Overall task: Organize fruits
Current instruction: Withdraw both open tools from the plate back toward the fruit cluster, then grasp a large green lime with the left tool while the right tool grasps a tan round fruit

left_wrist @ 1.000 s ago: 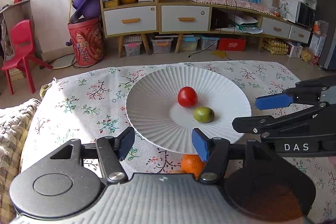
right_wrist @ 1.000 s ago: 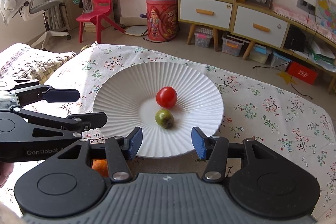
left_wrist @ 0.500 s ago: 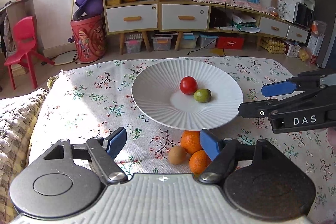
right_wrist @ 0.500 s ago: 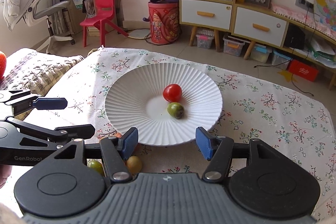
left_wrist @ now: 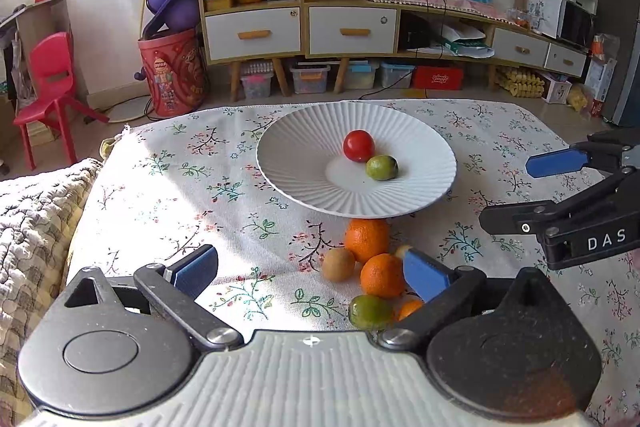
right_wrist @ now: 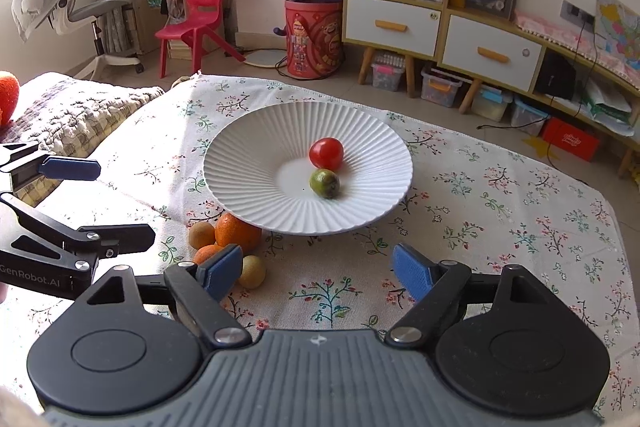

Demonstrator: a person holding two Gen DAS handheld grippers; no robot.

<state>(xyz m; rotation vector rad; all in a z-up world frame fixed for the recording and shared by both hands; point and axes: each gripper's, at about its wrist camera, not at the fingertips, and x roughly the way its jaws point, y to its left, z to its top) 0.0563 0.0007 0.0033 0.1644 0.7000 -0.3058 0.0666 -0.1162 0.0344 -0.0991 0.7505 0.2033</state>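
Observation:
A white ribbed plate [left_wrist: 296, 163] [right_wrist: 248, 163] on the floral cloth holds a red tomato [left_wrist: 358, 145] [right_wrist: 326, 153] and a green fruit [left_wrist: 382, 167] [right_wrist: 324, 183]. In front of the plate lies a cluster: a large orange [left_wrist: 367, 239] [right_wrist: 236, 231], a smaller orange [left_wrist: 382, 275], a brown fruit [left_wrist: 338, 264] [right_wrist: 201, 235], a green fruit [left_wrist: 370, 311] and a yellowish one [right_wrist: 252, 271]. My left gripper [left_wrist: 310, 273] is open and empty, just short of the cluster. My right gripper [right_wrist: 318, 271] is open and empty, to the right of the cluster.
A quilted blanket [left_wrist: 32, 211] lies at the table's left edge. Beyond the table stand a red chair [left_wrist: 52, 83], a red bin [left_wrist: 172, 71] and a shelf unit with drawers [left_wrist: 296, 27]. An orange-red object [right_wrist: 8, 93] shows at the far left of the right wrist view.
Both grippers have pulled back from the plate, toward the table's near side. The fruit cluster in front of the plate has come into view. Both stay open.

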